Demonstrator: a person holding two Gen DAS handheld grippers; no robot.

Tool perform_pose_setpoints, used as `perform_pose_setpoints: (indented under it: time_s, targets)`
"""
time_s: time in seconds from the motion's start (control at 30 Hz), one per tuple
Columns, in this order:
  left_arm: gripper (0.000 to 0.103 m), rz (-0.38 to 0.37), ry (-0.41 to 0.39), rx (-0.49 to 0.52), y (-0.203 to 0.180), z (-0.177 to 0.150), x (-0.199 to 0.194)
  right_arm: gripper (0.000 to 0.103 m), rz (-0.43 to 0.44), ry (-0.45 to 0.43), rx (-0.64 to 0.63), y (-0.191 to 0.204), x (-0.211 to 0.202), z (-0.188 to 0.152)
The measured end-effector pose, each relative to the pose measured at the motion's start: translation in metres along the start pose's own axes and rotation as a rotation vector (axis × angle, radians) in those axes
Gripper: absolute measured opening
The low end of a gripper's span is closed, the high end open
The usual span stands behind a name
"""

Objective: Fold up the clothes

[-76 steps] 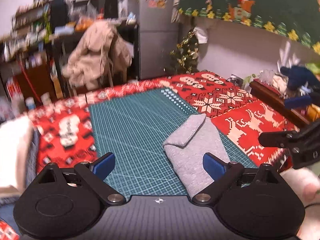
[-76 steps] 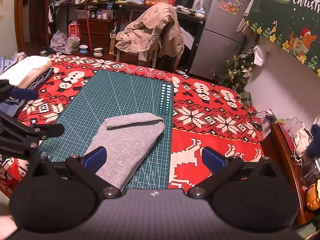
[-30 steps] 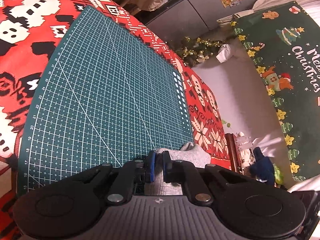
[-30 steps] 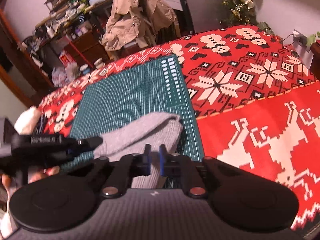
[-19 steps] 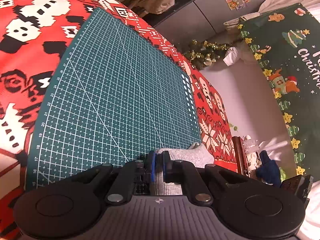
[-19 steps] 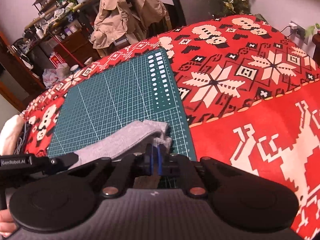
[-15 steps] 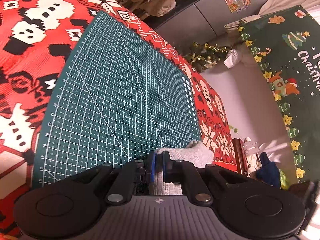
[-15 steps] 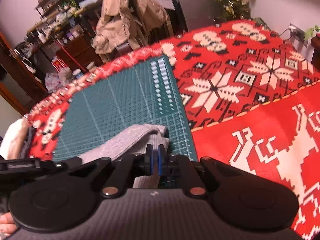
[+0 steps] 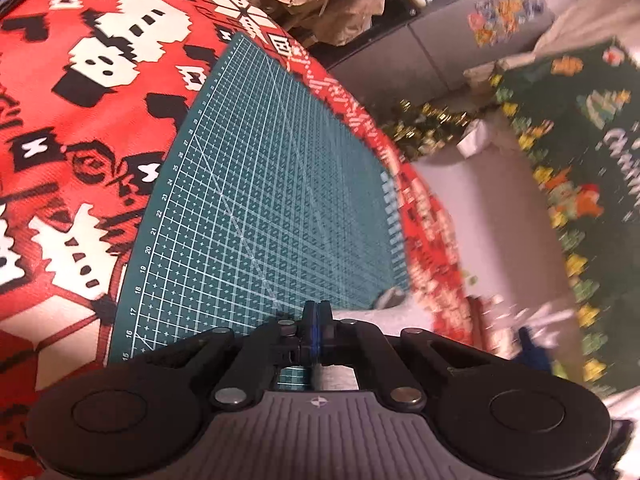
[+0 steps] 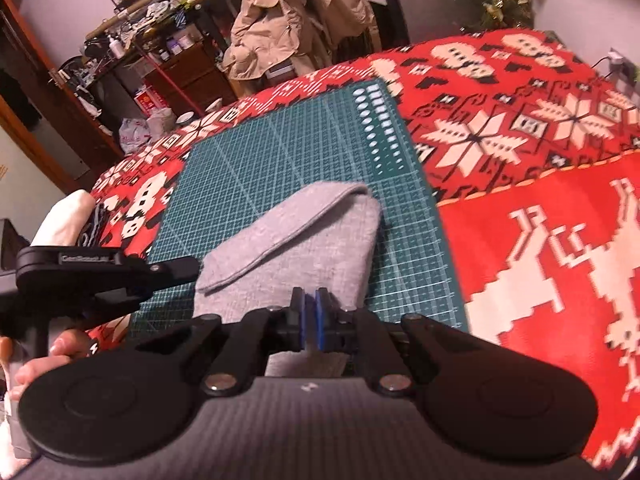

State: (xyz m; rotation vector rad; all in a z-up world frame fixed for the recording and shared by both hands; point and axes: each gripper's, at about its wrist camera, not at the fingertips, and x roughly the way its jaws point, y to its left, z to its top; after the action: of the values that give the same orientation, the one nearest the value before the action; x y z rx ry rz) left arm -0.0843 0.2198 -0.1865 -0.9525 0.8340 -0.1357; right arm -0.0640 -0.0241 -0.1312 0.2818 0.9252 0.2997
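A folded grey knit garment (image 10: 304, 240) lies on the green cutting mat (image 10: 280, 160), its flap edge running across the top. My right gripper (image 10: 310, 320) is shut on the garment's near edge, with grey cloth in the thin slit between the blue pads. The left gripper (image 10: 192, 270) comes in from the left, its tip at the garment's left edge. In the left wrist view the left gripper (image 9: 316, 316) has its jaws closing, pads together and no cloth seen between them. The grey garment (image 9: 396, 314) shows just to their right, on the mat (image 9: 260, 200).
A red patterned blanket (image 10: 540, 240) covers the surface under the mat. A white folded pile (image 10: 68, 216) sits at the left edge, and a hand (image 10: 40, 364) holds the left tool. A tan jacket (image 10: 288, 20) hangs on a chair behind, beside cluttered shelves.
The left jaws have closed fully; the grey cloth that was between them now lies beside them. The right gripper has drawn back, and more of the garment lies flat ahead of it.
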Motion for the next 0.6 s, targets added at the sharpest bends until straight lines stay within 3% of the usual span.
perform_pose_setpoints:
  time_s: [0.1,0.37,0.5,0.6]
  targets:
    - [0.000,-0.028,0.006,0.001,-0.004,0.001,-0.008,0.005,0.027,-0.019,0.005,0.004,-0.012,-0.002]
    - [0.000,-0.218,0.118,0.032,-0.028,-0.029,-0.015,0.007,0.058,0.004,0.002,0.019,-0.019,-0.017]
    - [0.000,-0.204,0.197,0.056,-0.031,-0.045,0.005,0.007,0.062,0.017,0.025,0.015,-0.012,-0.021]
    - [0.002,-0.151,0.213,0.101,-0.026,-0.055,0.017,0.005,0.061,0.026,0.028,0.010,-0.007,-0.024]
